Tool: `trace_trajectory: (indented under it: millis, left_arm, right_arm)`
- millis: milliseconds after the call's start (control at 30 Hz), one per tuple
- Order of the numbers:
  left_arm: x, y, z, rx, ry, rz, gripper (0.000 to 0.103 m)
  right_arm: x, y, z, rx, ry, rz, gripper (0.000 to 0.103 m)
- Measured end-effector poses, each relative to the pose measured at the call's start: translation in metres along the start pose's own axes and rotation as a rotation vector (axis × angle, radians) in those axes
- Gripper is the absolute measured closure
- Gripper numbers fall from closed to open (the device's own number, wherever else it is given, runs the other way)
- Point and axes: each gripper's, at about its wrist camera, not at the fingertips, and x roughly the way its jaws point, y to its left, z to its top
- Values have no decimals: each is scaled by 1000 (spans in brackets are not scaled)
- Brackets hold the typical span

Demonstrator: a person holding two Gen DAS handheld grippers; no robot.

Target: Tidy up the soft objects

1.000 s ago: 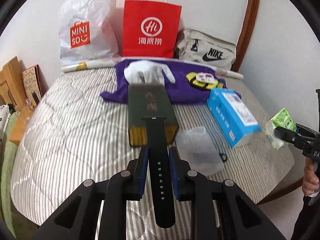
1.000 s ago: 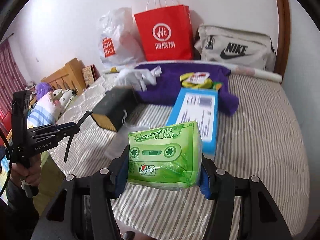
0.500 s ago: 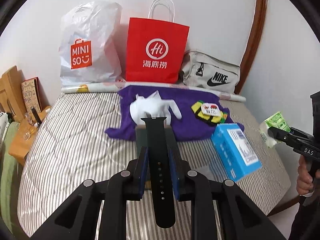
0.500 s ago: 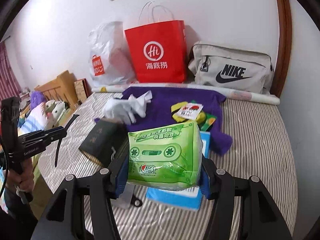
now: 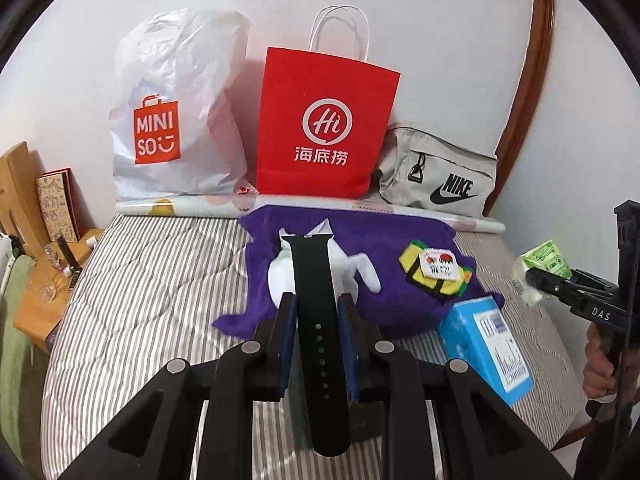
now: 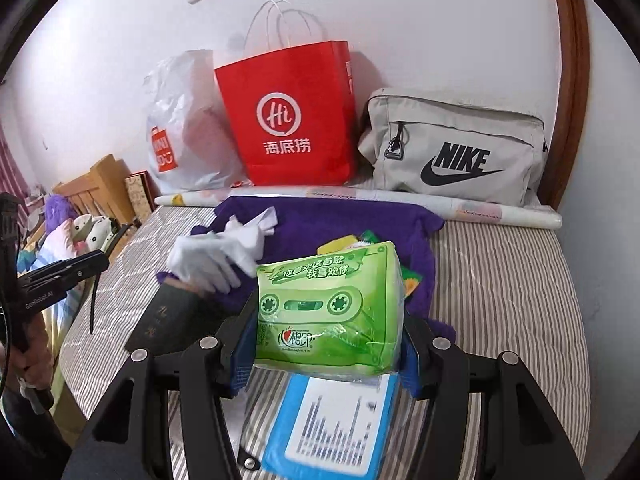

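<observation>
I see my left gripper (image 5: 316, 320) clamped on a black watch strap (image 5: 316, 312). My right gripper (image 6: 326, 344) is clamped on a green tissue pack (image 6: 328, 304), above the striped bed (image 6: 500, 280).

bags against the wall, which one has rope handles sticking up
The red paper bag in the middle, with white loop handles; the white plastic bag and grey Nike bag show none.
</observation>
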Motion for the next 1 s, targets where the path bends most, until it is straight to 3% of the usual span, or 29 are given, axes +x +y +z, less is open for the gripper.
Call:
trace_trajectory:
  millis: [633, 1000]
  left_arm:
    - [63, 3, 42, -8, 27, -12, 83]
    - [103, -11, 62, 4, 92, -73, 83]
  right_arm:
    - [60, -15, 41, -14, 22, 2, 45]
    - [106, -19, 56, -44, 73, 32, 45]
